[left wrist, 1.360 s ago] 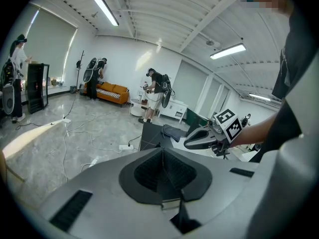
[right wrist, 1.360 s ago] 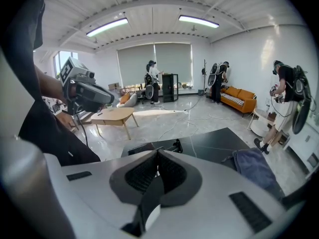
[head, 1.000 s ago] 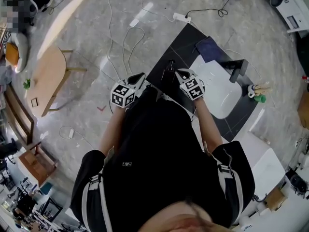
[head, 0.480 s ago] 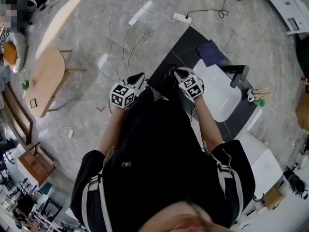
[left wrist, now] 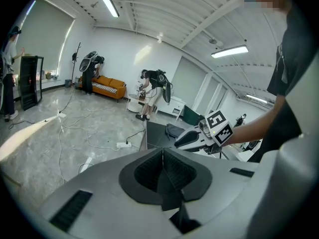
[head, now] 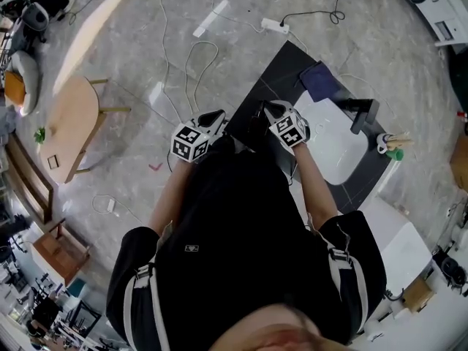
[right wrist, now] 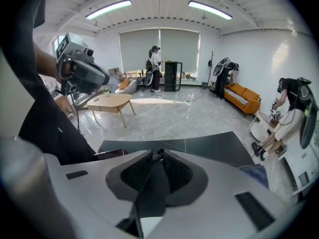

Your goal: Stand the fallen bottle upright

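Grippers sit close in front of the person's black shirt (head: 219, 225), both pointing toward 12 o'clock in the head view. The left gripper (head: 213, 117) has its ribbed pads (left wrist: 149, 171) pressed together with nothing between them. The right gripper (head: 265, 110) also has its jaws drawn together at the tips and carries nothing; its own view looks over the dark mat (right wrist: 199, 143).

That dark mat (head: 274, 68) lies on the grey floor (head: 131, 64) at about 1 o'clock. On it rests a white tray-like board (head: 333, 152) with rounded corners, at 2 o'clock from the grippers. A black stand (head: 363, 113) stands at the board's far rim, and a dark blue cloth (head: 319, 80) lies on the mat just beyond the board.

At 3 o'clock, at the mat's right edge and well apart from both grippers, lies a pale item (head: 393, 142) with a green part and a white piece beside it. It looks tipped on its side, but it is too small to tell whether it is the bottle.

White cables (head: 186, 57) trail over the floor toward a power strip (head: 275, 26) at 12 o'clock. A wooden table (head: 69, 119) stands at 9 o'clock.
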`<state>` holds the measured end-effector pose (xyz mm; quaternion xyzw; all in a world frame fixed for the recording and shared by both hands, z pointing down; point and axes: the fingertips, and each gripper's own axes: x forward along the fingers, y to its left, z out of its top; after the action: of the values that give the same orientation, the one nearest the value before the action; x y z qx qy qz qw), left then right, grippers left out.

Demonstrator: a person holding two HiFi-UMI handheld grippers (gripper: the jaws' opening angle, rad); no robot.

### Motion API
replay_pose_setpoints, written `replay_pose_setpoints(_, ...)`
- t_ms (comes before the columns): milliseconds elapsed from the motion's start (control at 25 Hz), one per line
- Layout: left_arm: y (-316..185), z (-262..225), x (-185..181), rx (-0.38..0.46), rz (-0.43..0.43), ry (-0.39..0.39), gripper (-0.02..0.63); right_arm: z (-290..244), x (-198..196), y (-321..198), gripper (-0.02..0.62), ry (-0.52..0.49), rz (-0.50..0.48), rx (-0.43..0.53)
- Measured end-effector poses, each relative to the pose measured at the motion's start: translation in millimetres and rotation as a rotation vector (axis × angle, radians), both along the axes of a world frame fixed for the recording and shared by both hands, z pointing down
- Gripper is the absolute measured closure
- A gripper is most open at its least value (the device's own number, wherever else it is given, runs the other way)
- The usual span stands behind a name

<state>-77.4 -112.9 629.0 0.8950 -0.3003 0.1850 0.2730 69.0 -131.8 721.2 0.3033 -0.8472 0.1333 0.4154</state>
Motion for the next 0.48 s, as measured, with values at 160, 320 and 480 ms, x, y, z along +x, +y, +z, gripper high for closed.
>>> replay_pose_setpoints(160,-2,-1,1,-0.001,0.013,0.001,0.588,7,-3,-8,0.466,0.035,-0.036,0.001)
replay_pose_setpoints(320,-2,1,-3,-0.009,0.001,-0.006,0.588,18,-4,-11,0.453,0.058,-0.065,-0.018)
replay_pose_setpoints(480,-1,2,-14,-0.012,-0.022,-0.021,0.588,25,-7,-13,0.454,0.054,-0.075,-0.027)
